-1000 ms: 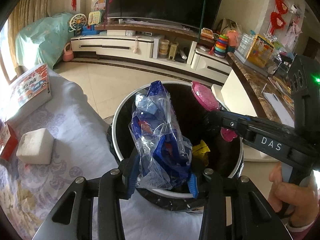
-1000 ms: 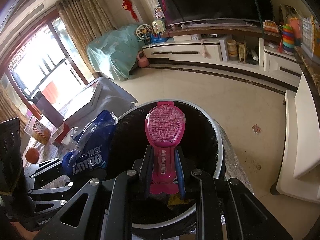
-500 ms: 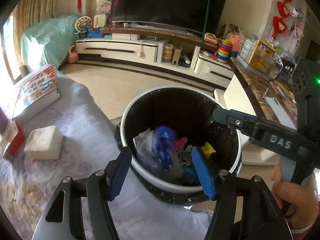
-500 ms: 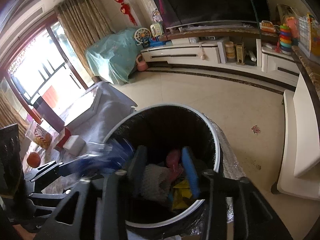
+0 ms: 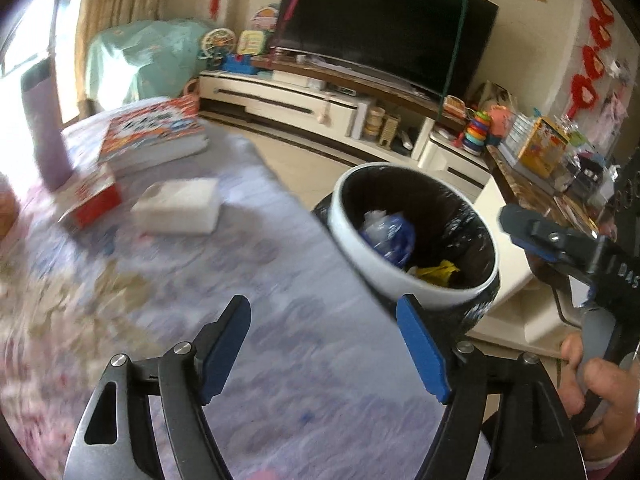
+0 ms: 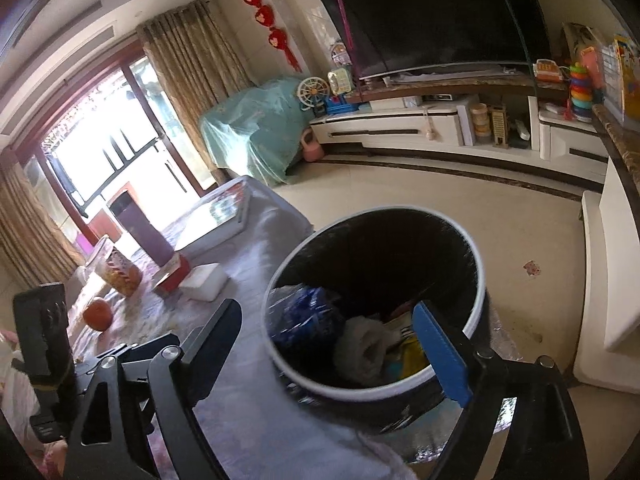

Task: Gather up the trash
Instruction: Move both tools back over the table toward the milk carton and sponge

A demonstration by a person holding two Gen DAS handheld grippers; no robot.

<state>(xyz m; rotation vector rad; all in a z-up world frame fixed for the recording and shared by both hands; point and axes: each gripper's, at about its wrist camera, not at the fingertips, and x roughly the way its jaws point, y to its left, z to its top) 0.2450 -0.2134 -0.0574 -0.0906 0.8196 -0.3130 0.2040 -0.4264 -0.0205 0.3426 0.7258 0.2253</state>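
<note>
A round bin (image 5: 374,256) with a white rim and black liner stands beside the table edge; it also shows in the right wrist view (image 6: 476,280). Inside lie a blue-and-clear plastic bag (image 5: 386,234), also seen in the right wrist view (image 6: 304,316), yellow wrappers (image 5: 436,270) and a white crumpled piece (image 6: 364,346). My left gripper (image 5: 322,346) is open and empty above the tablecloth, left of the bin. My right gripper (image 6: 328,354) is open and empty over the bin's near rim; it shows at the right of the left wrist view (image 5: 560,240).
On the purple patterned tablecloth (image 5: 248,280) lie a white block (image 5: 178,206), a red box (image 5: 92,200), a book (image 5: 154,136), a purple bottle (image 5: 46,128), an orange (image 6: 97,313) and a snack bag (image 6: 120,272). A low white bench (image 6: 608,280) is right of the bin.
Both grippers opened and dropped their trash into the bin: the blue bag from the left, the pink packet from the right. Both then pulled back; the left swung left over the table.
</note>
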